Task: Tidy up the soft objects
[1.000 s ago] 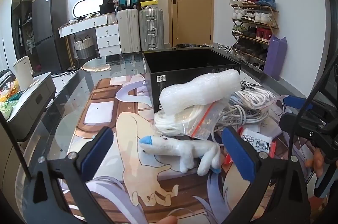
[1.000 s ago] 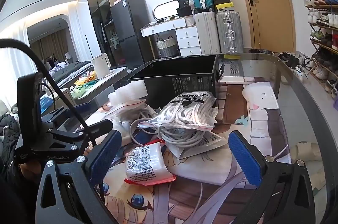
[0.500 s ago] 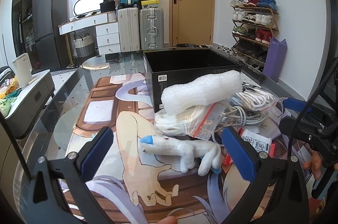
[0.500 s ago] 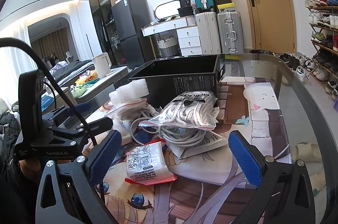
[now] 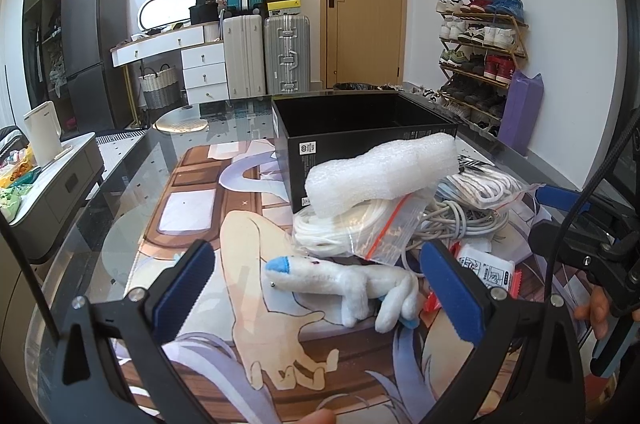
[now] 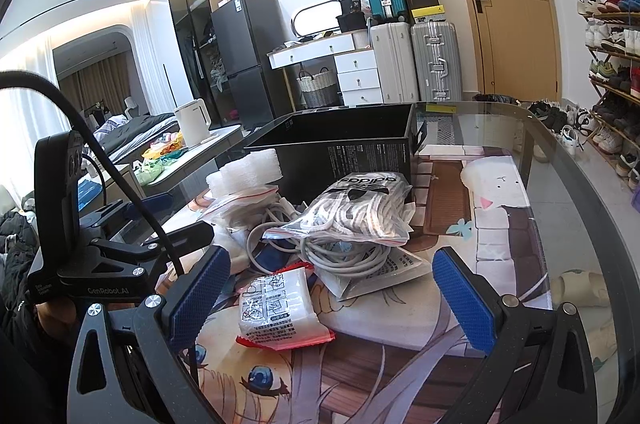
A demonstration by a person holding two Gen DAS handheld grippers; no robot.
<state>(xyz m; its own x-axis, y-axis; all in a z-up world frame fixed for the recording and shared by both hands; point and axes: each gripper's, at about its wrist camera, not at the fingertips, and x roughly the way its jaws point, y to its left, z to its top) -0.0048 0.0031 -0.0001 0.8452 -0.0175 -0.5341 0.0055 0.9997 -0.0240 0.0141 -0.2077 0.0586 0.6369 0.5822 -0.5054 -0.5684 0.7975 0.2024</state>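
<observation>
The black box (image 5: 360, 139) stands open in the middle of the left wrist view, behind the pile of things; as much of its inside as shows is dark and bare. In the right wrist view the same black box (image 6: 344, 151) sits at the centre, a little above the pile. Just before it, a zip bag of white cord (image 5: 352, 228) lies on the table mat (image 5: 192, 207), and a white foam roll (image 5: 384, 171) rests on top of this bag and leans against the box wall. To the right, a second zip bag with striped laces (image 6: 356, 212) lies on a coil of grey cable (image 6: 340, 252). A flat packet with red edge (image 6: 280, 308) lies in the lower centre of the right wrist view, between the right gripper's fingers.

The white plush toy (image 5: 344, 280) with blue tip lies on the mat in the lower centre of the left wrist view, between the two blue pads of the left gripper (image 5: 316, 288), which touch nothing. The jaws of the left gripper are wide apart. The right gripper (image 6: 328, 296) also has its jaws wide apart and holds nothing.

Compared with one second ago, nothing in the pile has moved, and both grippers stay almost in the same place above the table.
</observation>
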